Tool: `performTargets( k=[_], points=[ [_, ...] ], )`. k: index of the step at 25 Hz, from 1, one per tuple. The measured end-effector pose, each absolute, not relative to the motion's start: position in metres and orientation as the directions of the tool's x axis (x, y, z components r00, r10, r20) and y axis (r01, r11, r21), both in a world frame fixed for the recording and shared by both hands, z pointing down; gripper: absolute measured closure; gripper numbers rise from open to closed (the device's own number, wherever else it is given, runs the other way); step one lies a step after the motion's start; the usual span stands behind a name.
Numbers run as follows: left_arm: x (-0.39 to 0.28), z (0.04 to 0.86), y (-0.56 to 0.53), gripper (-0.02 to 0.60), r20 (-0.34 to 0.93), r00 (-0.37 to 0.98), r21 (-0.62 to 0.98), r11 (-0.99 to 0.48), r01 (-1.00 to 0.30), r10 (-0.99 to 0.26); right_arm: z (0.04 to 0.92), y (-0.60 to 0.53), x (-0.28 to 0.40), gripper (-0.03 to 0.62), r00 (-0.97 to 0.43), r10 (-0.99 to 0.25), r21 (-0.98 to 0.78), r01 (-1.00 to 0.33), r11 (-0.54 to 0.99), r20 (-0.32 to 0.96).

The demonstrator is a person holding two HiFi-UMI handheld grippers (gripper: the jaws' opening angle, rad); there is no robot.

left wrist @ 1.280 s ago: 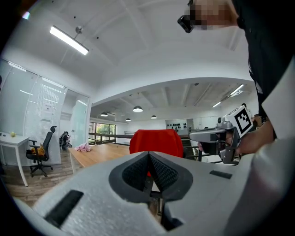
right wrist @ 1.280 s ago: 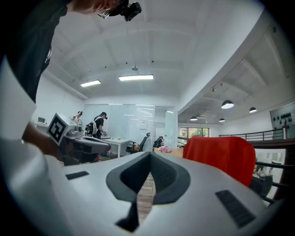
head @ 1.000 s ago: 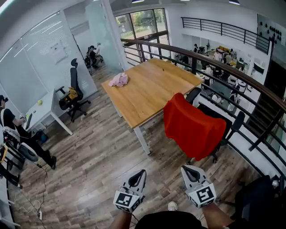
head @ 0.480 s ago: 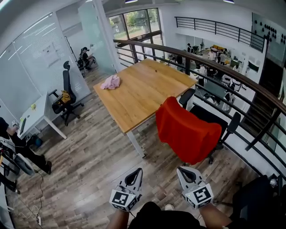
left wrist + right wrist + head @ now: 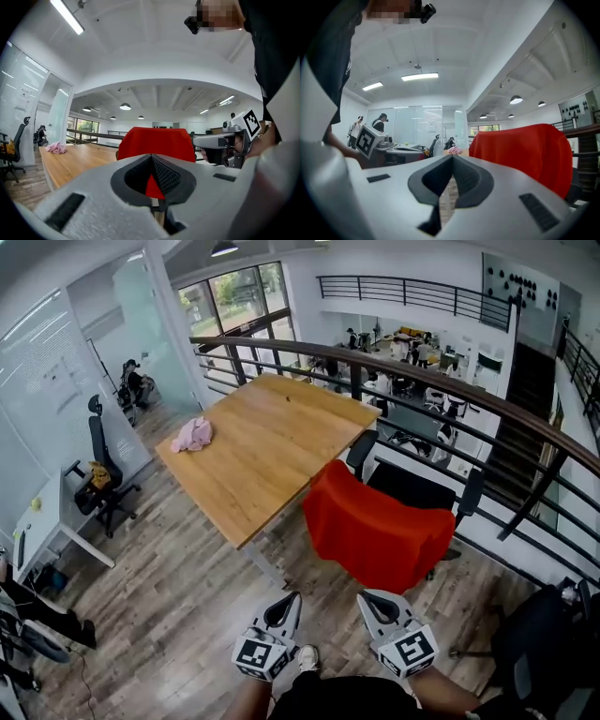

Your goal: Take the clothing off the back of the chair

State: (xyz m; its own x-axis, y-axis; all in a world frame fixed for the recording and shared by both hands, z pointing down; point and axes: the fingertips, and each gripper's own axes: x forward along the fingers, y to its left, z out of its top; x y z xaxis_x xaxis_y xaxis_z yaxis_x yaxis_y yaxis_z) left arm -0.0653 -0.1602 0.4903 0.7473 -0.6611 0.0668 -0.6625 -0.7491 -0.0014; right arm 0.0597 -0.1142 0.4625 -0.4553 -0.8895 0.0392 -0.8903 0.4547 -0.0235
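Red garment (image 5: 379, 532): draped over the backrest of a black office chair (image 5: 410, 487). It covers the top edge and hangs down the rear face, the side toward the person.

The chair stands at the near end of the wooden table (image 5: 267, 451), with the railing (image 5: 441, 381) beyond it. A pink cloth (image 5: 193, 434) lies by the table's left corner, well apart from the chair.

Step in hand, as I judge it: the approach. Nothing is taken yet and the garment is wholly on the chair. Both grippers are low in front of the body, pointing level toward the chair and well short of the fabric.

Left gripper (image 5: 287, 604): jaws closed together with nothing between them. The red cloth shows only beyond the tips.

Right gripper (image 5: 373, 602): the same, closed and empty.

Next move likely calls for:
- closing the gap to the chair
- opening both sets of jaws
- pinching the fabric at the backrest's top edge, one gripper toward each corner
- lifting it up and clear

Possible snag: an office chair may swivel or roll when the cloth is tugged.
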Motion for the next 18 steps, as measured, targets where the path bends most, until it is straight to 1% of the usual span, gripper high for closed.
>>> performTargets(
  k=[4,18],
  points=[
    [-0.068,0.469,-0.196,0.566,0.046,0.786,-0.016,-0.787,-0.617,-0.617,0.455,-0.141,0.052,0.588,-0.403,-0.915,-0.031,-0.915,0.402,0.024],
    [-0.079,0.476,-0.282,0.566,0.057,0.905,0.004,-0.906,-0.423,-0.422,0.452,-0.194,0.038,0.588,-0.163,-0.986,-0.038,-0.986,0.162,0.026]
  ],
)
